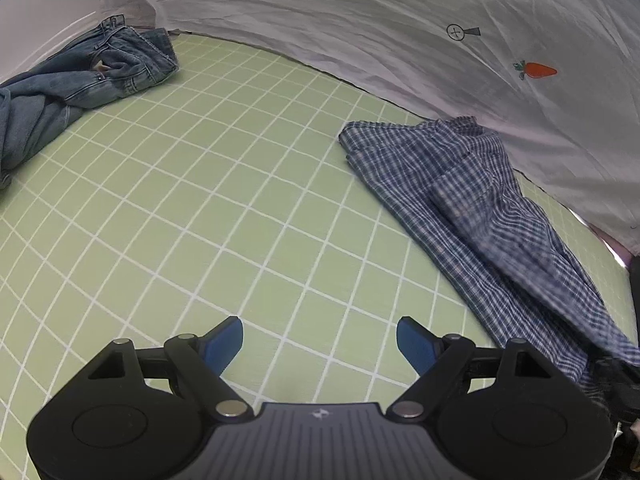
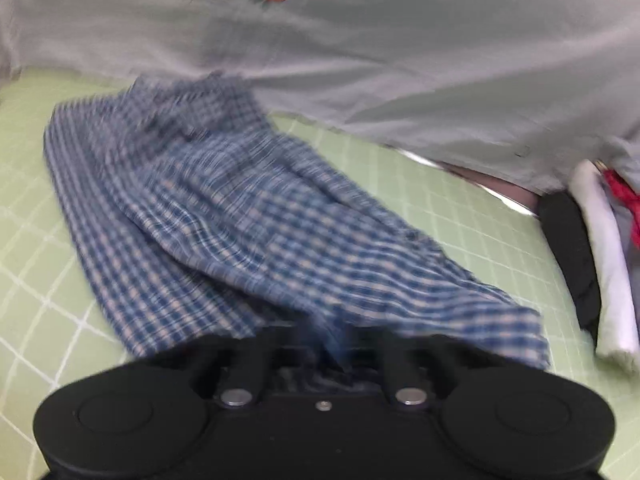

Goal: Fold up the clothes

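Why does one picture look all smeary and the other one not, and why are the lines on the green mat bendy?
Right wrist view: motion blur smears the blue-and-white checked cotton shirt and the carrot-print white sheet. Left wrist view: mostly sharp, so the crumpled blue denim jeans show crisply. Both views: the fisheye lens bends the green gridded mat lines.

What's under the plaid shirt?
The green grid mat shows around the plaid shirt; whatever lies beneath the cloth is covered. Right gripper pinches its near edge.

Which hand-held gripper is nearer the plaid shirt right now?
Right. The right hand-held gripper is shut on the plaid shirt at its near edge; the left hand-held gripper hovers open over bare mat beside it.
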A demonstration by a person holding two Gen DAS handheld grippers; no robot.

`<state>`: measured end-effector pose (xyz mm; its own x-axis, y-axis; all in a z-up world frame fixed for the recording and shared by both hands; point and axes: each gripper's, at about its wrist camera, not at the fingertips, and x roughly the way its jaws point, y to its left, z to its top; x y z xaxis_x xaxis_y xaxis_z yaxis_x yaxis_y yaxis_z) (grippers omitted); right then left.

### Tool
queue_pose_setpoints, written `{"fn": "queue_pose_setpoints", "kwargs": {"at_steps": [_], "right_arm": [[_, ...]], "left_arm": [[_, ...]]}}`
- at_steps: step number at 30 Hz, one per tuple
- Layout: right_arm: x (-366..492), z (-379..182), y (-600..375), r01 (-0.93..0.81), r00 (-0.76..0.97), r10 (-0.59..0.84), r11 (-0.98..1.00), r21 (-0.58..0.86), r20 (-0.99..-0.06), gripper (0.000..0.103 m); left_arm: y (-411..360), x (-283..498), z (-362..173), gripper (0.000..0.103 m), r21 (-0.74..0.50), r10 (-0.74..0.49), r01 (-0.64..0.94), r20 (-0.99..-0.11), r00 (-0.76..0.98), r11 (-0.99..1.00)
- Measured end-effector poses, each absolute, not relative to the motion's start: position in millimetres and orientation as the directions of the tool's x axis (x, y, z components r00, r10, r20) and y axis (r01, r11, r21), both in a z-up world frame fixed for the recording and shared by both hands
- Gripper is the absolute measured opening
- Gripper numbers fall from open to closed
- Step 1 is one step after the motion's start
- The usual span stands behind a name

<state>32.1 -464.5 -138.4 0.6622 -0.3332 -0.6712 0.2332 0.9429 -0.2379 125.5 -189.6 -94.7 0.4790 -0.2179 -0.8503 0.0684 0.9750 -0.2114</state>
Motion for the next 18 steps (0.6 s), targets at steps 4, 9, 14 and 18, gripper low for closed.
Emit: {"fn": "queue_pose_setpoints", "kwargs": {"at_steps": [4,9,14,18], "right_arm": [[-12,-110,-483,0.404,0.675,-0.442,0.891,-0.204,-0.591,0.000],[-81,-117,-535,0.683,0.453,-0.644,0.695,-0.224,-0.616,0.000],[-107,-157,-549,0.630,0.259,-0.741,0.616,-0.474,-0.619,0.001],[-88,-159,-547,0.638,0.337,-0.615,0.706,-0.308,-0.713,0.002]], "left_arm": [[-193,124,-94,0.085,-0.210,-0.223,0.081,-0.850,0.477,0.974],[-198,122,-100,0.085,-0.210,-0.226,0.087,-0.858,0.462,0.974],[-205,123,-103,0.085,-0.205,-0.234,0.114,-0.865,0.443,0.972],[-209,126,-103,0.085,-0.199,-0.234,0.124,-0.868,0.438,0.972]]}}
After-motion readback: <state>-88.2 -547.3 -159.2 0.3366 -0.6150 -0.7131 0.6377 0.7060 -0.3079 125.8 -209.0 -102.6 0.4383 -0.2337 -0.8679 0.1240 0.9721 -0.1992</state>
